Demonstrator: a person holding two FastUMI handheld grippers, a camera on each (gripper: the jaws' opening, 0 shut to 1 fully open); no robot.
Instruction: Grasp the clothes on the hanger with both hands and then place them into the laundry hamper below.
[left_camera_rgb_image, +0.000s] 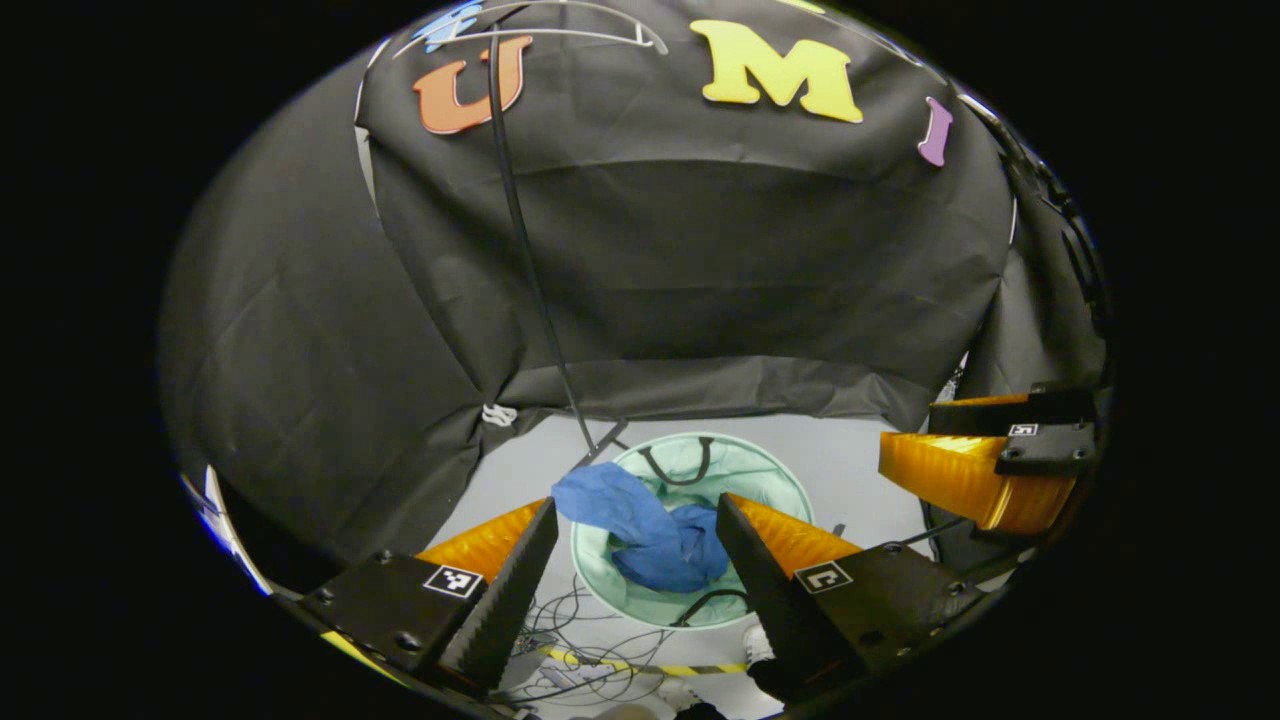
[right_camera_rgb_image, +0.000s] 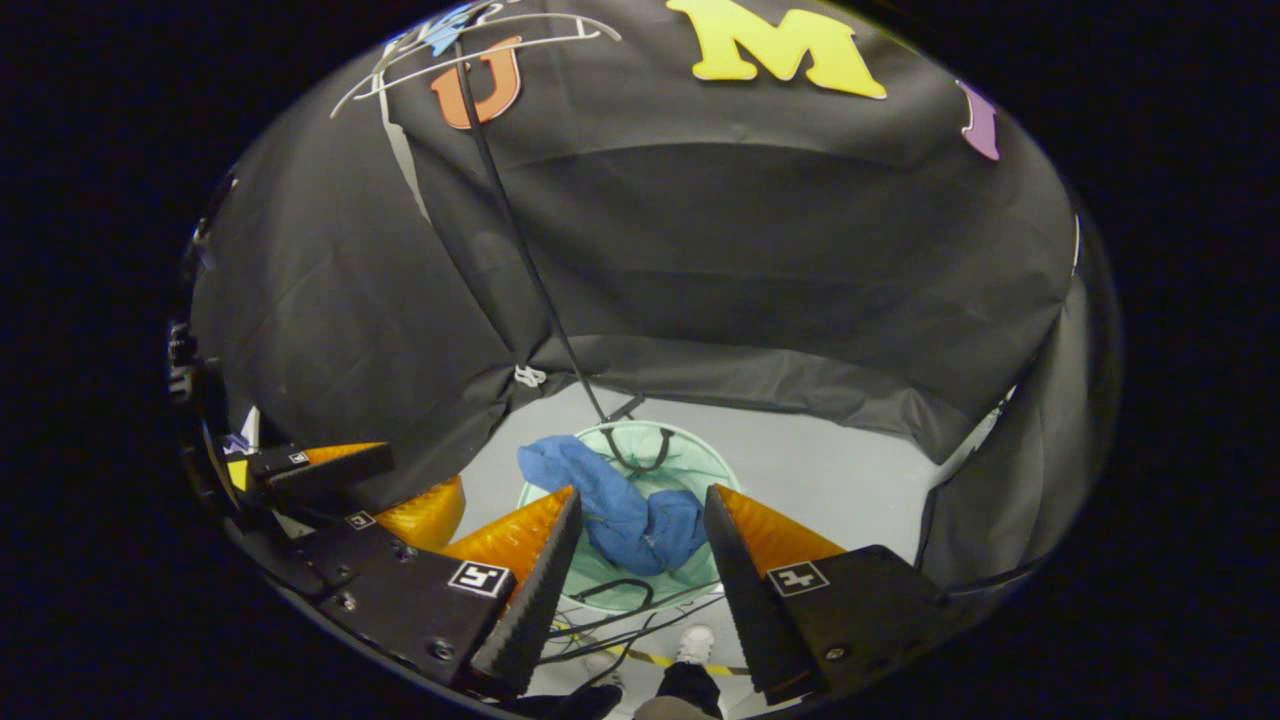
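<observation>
left gripper view: clothes (left_camera_rgb_image: 650, 530) in hamper (left_camera_rgb_image: 770, 470)

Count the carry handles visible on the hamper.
2: one handle at the far rim of the hamper, one handle at the near rim, beside the blue garment. More may be hidden.

Both views look steeply down from well above the floor (left_camera_rgb_image: 860, 460), facing the booth's cloth wall (left_camera_rgb_image: 700, 250). The 2 share the round hamper (left_camera_rgb_image: 770, 470) below, its blue cloth (right_camera_rgb_image: 620, 510), and the black cord (right_camera_rgb_image: 520, 240) running down the wall.
</observation>
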